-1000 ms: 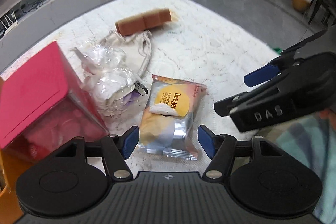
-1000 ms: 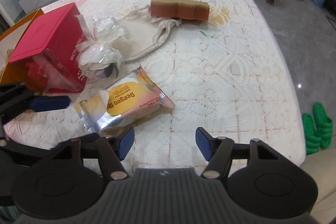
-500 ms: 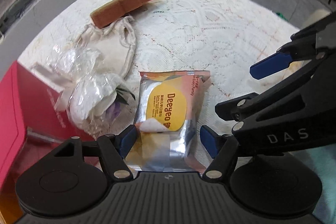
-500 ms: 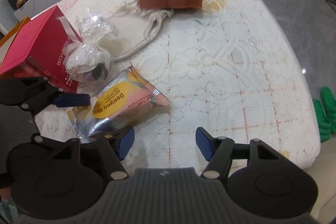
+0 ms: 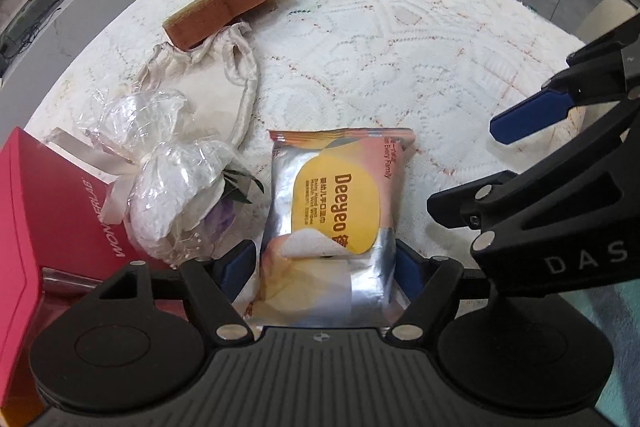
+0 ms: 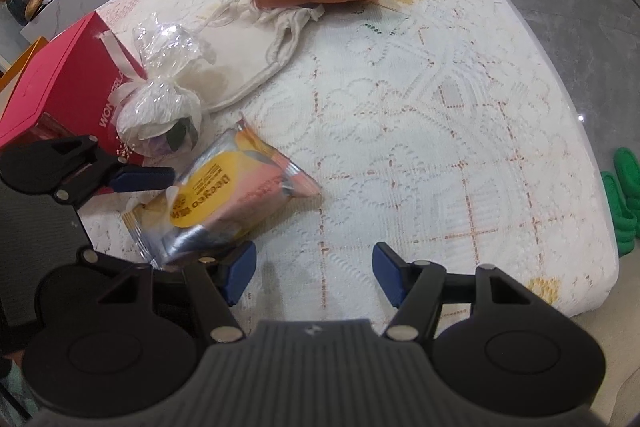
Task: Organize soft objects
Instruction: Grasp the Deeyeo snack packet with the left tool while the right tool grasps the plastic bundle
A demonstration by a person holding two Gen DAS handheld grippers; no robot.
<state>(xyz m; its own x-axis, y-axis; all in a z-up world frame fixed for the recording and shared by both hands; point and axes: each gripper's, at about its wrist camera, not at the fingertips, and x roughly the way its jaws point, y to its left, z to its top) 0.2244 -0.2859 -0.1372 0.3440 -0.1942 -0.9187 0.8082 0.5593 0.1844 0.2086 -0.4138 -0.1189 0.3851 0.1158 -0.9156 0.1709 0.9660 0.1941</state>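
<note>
The left gripper (image 5: 326, 263), its jaws just widened, straddles the wipes packet (image 5: 334, 215) lying ungripped on the near bench (image 5: 400, 67); the right gripper (image 6: 314, 273) hangs spread, and nothing looks sorted yet.

The left hand-held gripper (image 5: 326, 269) has come down over the wet-wipes packet (image 5: 334, 211); its jaws have just been opening and now straddle the packet's near end.
</note>
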